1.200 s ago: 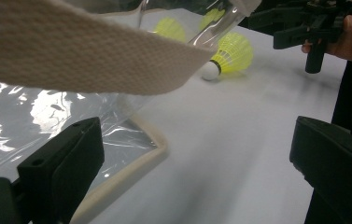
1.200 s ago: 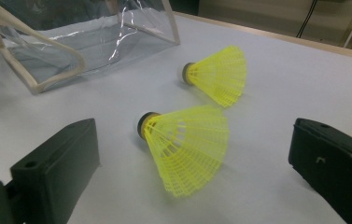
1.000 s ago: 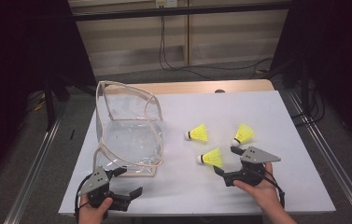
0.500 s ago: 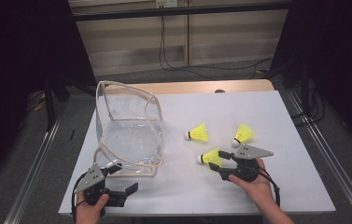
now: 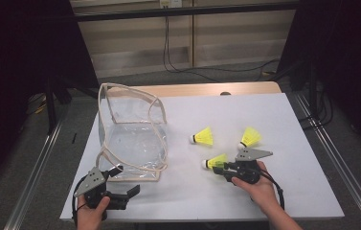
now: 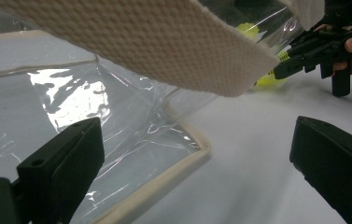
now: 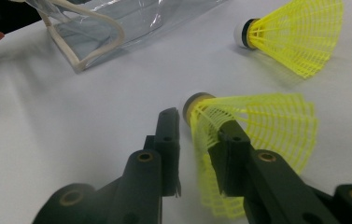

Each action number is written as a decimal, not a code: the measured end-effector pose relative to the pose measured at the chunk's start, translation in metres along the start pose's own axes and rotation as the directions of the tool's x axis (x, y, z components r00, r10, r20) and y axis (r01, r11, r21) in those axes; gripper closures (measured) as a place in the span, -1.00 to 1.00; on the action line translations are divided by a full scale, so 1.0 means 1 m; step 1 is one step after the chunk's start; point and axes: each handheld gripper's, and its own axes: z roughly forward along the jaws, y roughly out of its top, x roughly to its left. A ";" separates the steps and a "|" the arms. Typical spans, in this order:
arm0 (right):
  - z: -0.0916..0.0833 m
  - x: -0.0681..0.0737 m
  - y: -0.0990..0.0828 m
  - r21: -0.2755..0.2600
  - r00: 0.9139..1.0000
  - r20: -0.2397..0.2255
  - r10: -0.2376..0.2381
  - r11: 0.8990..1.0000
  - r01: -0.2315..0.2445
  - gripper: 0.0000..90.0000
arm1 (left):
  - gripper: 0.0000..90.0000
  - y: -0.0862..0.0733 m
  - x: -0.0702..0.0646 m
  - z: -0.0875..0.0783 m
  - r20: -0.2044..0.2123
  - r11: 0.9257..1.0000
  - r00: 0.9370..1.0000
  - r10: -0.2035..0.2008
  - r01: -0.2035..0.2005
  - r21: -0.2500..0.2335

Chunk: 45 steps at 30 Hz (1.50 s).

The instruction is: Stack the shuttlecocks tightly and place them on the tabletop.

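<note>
Right gripper (image 7: 190, 154): my jaws have just been closing and now pinch the skirt of the nearest yellow mesh shuttlecock with a white cork (image 7: 253, 135).
Held shuttlecock: lies on its side on the white table (image 5: 207, 201), near my front edge, right of the bag.
Long axis: level with the table; in the high view the cork points left toward the clear plastic bag with cream webbing trim (image 5: 132, 139), the skirt back into my jaws.
Left gripper (image 6: 197, 158): jaws wide apart, empty, at the bag's near corner.
Other two yellow shuttlecocks (image 5: 202, 138) (image 5: 250, 137): lying farther back, apart.
</note>
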 end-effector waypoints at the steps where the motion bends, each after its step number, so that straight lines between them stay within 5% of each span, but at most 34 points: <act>1: 0.000 0.000 0.000 0.000 1.000 0.000 0.000 1.000 0.000 0.67 | -0.93 0.000 0.000 0.000 0.000 1.000 1.000 -0.001 0.001 -0.001; 10: 0.000 -0.002 0.003 0.009 0.998 -0.050 0.024 1.000 -0.024 0.98 | -0.94 0.000 0.000 0.000 0.001 1.000 1.000 -0.003 0.003 -0.003; 45: -0.011 -0.009 0.019 -0.066 0.999 -0.026 0.033 0.997 -0.035 0.99 | -0.93 -0.001 -0.002 0.000 0.003 1.000 1.000 -0.002 0.002 -0.006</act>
